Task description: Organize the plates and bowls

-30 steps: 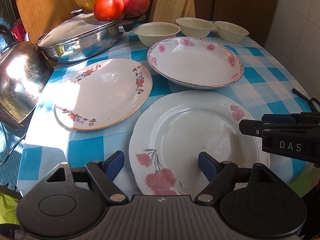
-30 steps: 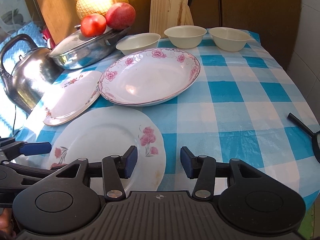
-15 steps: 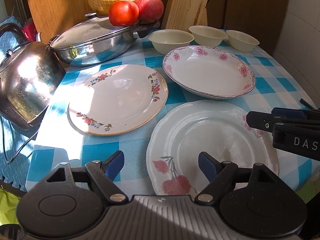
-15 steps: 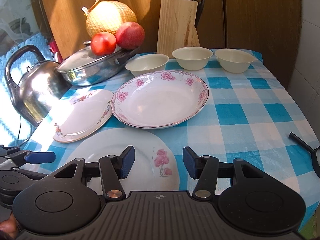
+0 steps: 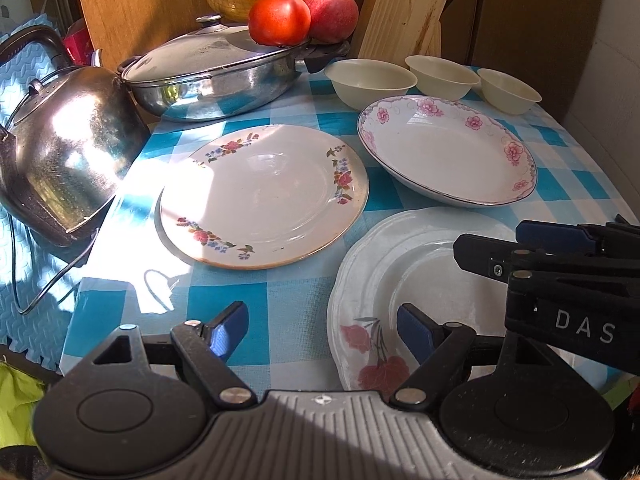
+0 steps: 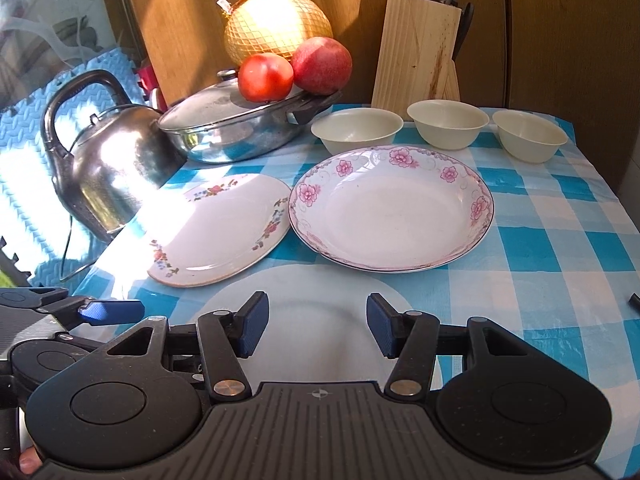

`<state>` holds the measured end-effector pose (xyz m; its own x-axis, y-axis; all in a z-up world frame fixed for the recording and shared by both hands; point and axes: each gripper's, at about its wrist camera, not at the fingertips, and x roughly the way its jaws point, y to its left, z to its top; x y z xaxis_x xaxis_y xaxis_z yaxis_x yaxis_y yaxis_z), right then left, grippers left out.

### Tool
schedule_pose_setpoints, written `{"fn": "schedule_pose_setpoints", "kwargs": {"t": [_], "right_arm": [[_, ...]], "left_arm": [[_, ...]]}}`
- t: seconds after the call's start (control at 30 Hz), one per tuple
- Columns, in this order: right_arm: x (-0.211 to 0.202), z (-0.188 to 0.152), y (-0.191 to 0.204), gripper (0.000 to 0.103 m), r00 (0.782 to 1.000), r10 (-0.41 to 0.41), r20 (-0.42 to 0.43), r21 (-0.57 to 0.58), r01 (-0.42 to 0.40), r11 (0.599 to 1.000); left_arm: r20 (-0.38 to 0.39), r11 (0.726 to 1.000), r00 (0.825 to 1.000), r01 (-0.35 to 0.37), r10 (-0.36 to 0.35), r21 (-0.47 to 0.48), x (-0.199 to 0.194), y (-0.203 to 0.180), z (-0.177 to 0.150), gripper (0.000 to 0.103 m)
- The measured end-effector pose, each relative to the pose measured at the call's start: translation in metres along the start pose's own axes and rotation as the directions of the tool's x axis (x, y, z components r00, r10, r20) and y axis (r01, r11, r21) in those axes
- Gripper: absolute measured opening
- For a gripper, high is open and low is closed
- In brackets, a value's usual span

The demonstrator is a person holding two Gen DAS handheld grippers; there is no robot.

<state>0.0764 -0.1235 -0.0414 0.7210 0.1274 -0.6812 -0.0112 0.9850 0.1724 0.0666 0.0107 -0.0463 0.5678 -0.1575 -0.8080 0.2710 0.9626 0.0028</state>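
Note:
Three plates lie on the blue checked tablecloth (image 6: 560, 280): a flat flowered plate (image 5: 264, 196) (image 6: 220, 228) at the left, a deep pink-rimmed plate (image 5: 448, 152) (image 6: 392, 208) behind, and a scalloped plate with red flowers (image 5: 384, 280) (image 6: 316, 292) nearest me. Three cream bowls (image 6: 358, 128) (image 6: 448, 122) (image 6: 530, 138) stand in a row at the back. My left gripper (image 5: 320, 330) is open above the table's near edge, left of the scalloped plate. My right gripper (image 6: 316, 322) hovers open over that plate, and it shows from the side (image 5: 532, 248) in the left wrist view.
A steel kettle (image 5: 68, 152) stands at the left edge. Behind it a lidded pan (image 5: 216, 76) carries a tomato (image 5: 279, 19) and an apple. A netted pomelo (image 6: 276, 26) and a wooden knife block (image 6: 420, 48) are at the back. A dark handle tip (image 6: 634, 302) shows at right.
Both grippers have drawn back and risen, so more of the table and back wall shows. The left one has shifted left, off the scalloped plate. Both stay open; no dish moved.

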Motion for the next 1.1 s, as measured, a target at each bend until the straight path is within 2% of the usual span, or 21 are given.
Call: {"fn": "schedule_pose_setpoints", "kwargs": {"t": [0.27, 0.47, 0.73, 1.1], "right_arm": [[0.005, 0.000, 0.001, 0.064, 1.000, -0.011, -0.011, 0.001, 0.011, 1.000], [0.005, 0.000, 0.001, 0.066, 1.000, -0.010, -0.011, 0.004, 0.010, 1.000], [0.006, 0.000, 0.004, 0.069, 1.000, 0.001, -0.016, -0.006, -0.001, 1.000], [0.010, 0.000, 0.007, 0.069, 1.000, 0.012, -0.026, 0.000, -0.012, 1.000]], "left_arm": [[0.003, 1.000, 1.000, 0.000, 0.000, -0.025, 0.000, 0.008, 0.001, 0.076], [0.005, 0.999, 1.000, -0.020, 0.020, -0.034, 0.001, 0.012, 0.002, 0.076], [0.011, 0.994, 0.998, -0.053, 0.054, -0.092, 0.001, 0.028, 0.005, 0.076], [0.011, 0.995, 0.999, -0.052, 0.054, -0.090, 0.001, 0.028, 0.005, 0.076]]}}
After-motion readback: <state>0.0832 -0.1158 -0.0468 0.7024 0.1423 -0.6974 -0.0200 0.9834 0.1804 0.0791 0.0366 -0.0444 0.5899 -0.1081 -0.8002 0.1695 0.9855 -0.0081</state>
